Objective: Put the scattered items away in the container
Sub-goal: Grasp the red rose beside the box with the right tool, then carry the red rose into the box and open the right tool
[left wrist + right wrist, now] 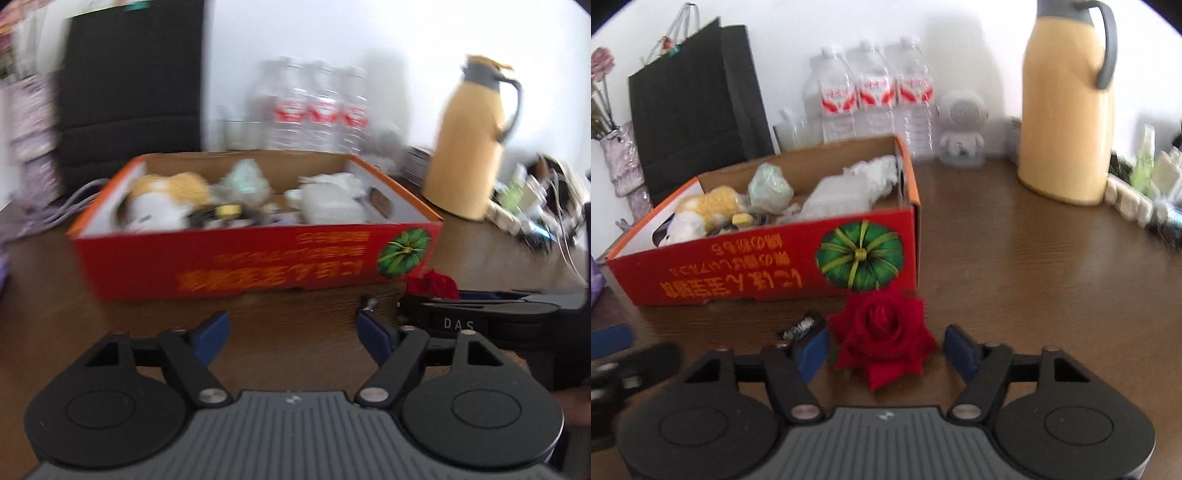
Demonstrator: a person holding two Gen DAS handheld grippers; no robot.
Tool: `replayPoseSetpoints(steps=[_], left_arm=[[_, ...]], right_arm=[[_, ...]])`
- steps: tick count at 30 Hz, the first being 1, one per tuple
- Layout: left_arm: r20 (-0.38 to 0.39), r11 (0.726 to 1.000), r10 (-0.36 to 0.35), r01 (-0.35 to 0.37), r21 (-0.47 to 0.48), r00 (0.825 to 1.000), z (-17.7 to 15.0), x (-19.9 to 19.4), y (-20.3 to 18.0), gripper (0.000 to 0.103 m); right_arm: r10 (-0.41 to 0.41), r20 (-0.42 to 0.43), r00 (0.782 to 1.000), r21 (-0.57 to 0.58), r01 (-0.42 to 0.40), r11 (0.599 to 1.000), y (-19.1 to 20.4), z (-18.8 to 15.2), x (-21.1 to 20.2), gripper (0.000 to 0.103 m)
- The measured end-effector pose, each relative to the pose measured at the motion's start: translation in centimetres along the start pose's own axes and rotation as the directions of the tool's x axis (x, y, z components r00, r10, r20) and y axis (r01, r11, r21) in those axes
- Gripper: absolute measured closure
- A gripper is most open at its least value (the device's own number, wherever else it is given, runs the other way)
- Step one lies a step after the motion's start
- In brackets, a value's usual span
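Observation:
A red cardboard box (240, 258) (738, 273) with a green pumpkin picture stands on the brown table. It holds a yellow-white plush toy (705, 214), a pale green crumpled bag (770, 188) and white plastic items. A red rose head (882, 332) (432, 284) lies in front of the box's right corner. My right gripper (886, 350) straddles it, open, with a thin gap at the right pad. A small black clip (803, 326) (369, 303) lies just left of the rose. My left gripper (291, 328) is open over bare table, with nothing between its blue pads.
Behind the box are three water bottles (871, 92), a black paper bag (690, 103) and a small white robot figure (962, 129). A tall yellow thermos jug (1067, 110) stands at the back right beside small clutter (1145, 192). A vase (620, 162) stands at the far left.

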State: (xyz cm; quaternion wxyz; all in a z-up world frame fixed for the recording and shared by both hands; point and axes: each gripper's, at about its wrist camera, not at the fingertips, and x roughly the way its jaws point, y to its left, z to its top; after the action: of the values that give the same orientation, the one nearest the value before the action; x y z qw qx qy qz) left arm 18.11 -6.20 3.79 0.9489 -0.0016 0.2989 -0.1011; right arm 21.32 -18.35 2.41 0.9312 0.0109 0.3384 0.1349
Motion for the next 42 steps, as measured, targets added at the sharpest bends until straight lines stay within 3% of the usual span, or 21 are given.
replayPoseSetpoints(steps=[2, 4, 6, 12, 18, 23, 26, 32, 34, 37, 40, 42], left_arm=[[-0.010, 0.997, -0.055, 0.055, 0.052, 0.998, 0.6, 1.5, -1.3, 0.027], [-0.030, 0.990, -0.092, 0.095, 0.103, 0.995, 0.8, 3.0, -2.4, 0.035], [-0.055, 0.988, -0.086, 0.093, 0.127, 0.995, 1.0, 4.6, -3.3, 0.053], [-0.069, 0.988, -0.110, 0.117, 0.099, 0.991, 1.3, 6.3, -4.0, 0.085], [-0.032, 0.992, -0.060, 0.063, 0.107, 0.998, 0.1, 4.8, -4.8, 0.092], [0.114, 1.000, 0.022, -0.024, 0.018, 0.993, -0.6, -1.1, -2.7, 0.094], [0.194, 0.997, 0.082, -0.078, -0.030, 0.978, -1.5, -5.0, -1.0, 0.094], [0.273, 0.986, 0.143, -0.113, -0.124, 0.951, -4.0, -11.2, 1.6, 0.094], [0.330, 0.981, 0.169, -0.126, -0.146, 0.929, -5.5, -13.4, 1.6, 0.094], [0.441, 0.978, 0.159, -0.080, -0.190, 0.883, -7.7, -16.4, 1.1, 0.094], [0.512, 0.978, 0.151, -0.053, -0.201, 0.845, -8.8, -18.5, 0.4, 0.094], [0.540, 0.978, 0.145, -0.038, -0.205, 0.829, -8.7, -19.2, 0.5, 0.094]], right_arm=[[0.021, 0.022, 1.000, 0.038, -0.022, 0.999, -0.9, -0.2, -0.5, 0.051], [0.005, 0.069, 0.998, 0.079, -0.011, 0.997, -2.0, -0.5, -1.3, 0.054], [-0.011, 0.116, 0.993, 0.108, -0.001, 0.994, -3.0, -0.6, -2.1, 0.055], [0.001, 0.164, 0.986, 0.181, -0.031, 0.983, -4.4, -0.5, -2.5, 0.055], [0.049, 0.174, 0.983, 0.138, -0.073, 0.988, -3.4, -0.6, -3.0, 0.055], [0.065, 0.216, 0.974, 0.117, -0.092, 0.989, -3.1, -0.7, -3.9, 0.055], [0.112, 0.239, 0.965, 0.058, -0.129, 0.990, -2.0, -0.8, -4.3, 0.055], [0.184, 0.294, 0.938, -0.065, -0.173, 0.983, 1.5, -2.1, -6.8, 0.055], [0.217, 0.330, 0.919, -0.080, -0.202, 0.976, 2.4, -3.4, -9.0, 0.055], [0.279, 0.416, 0.866, -0.111, -0.256, 0.960, 3.5, -6.3, -12.8, 0.055], [0.285, 0.477, 0.831, -0.174, -0.228, 0.958, 4.7, -8.6, -15.7, 0.055], [0.281, 0.504, 0.817, -0.195, -0.209, 0.958, 4.9, -9.1, -17.0, 0.055]])
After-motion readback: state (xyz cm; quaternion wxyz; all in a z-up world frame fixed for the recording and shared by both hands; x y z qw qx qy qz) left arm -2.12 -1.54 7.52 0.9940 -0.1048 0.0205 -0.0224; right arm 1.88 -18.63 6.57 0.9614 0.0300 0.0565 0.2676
